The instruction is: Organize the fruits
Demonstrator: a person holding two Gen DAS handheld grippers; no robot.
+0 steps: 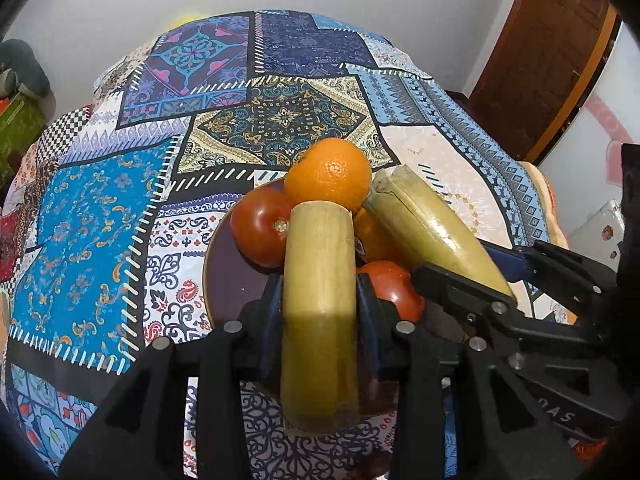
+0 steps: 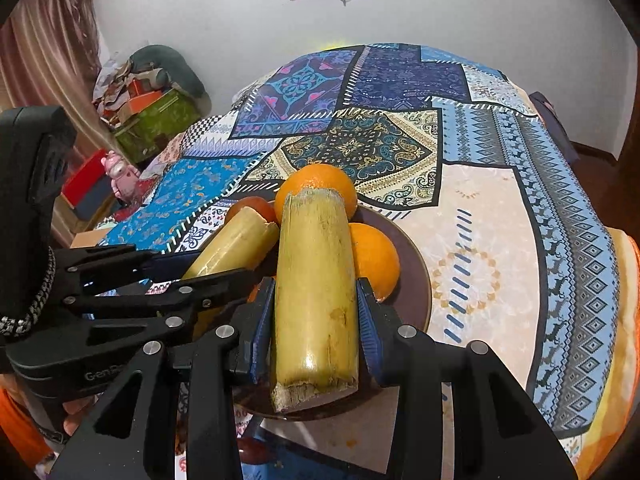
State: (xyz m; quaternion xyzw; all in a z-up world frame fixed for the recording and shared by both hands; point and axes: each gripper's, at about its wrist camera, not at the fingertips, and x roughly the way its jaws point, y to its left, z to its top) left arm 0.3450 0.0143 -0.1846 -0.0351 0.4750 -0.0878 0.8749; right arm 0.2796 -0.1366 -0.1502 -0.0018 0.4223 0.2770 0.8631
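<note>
My left gripper (image 1: pixel 320 292) is shut on a yellow-green sugarcane piece (image 1: pixel 318 300), held over a dark brown plate (image 1: pixel 224 276). My right gripper (image 2: pixel 316 308) is shut on a second sugarcane piece (image 2: pixel 314 292) over the same plate (image 2: pixel 416 280). The plate holds an orange (image 1: pixel 330 172), two red tomatoes (image 1: pixel 260 232) (image 1: pixel 396 288) and a second orange (image 2: pixel 374 258). In the left wrist view the right gripper (image 1: pixel 496 276) and its cane (image 1: pixel 428 228) show at right. In the right wrist view the left gripper (image 2: pixel 160 276) and its cane (image 2: pixel 236 242) show at left.
A patchwork patterned cloth (image 1: pixel 100 216) covers the table. A brown wooden door (image 1: pixel 540 52) stands at the right. Boxes and clutter (image 2: pixel 148 112) lie beyond the table's left side. A white wall (image 2: pixel 440 4) is behind.
</note>
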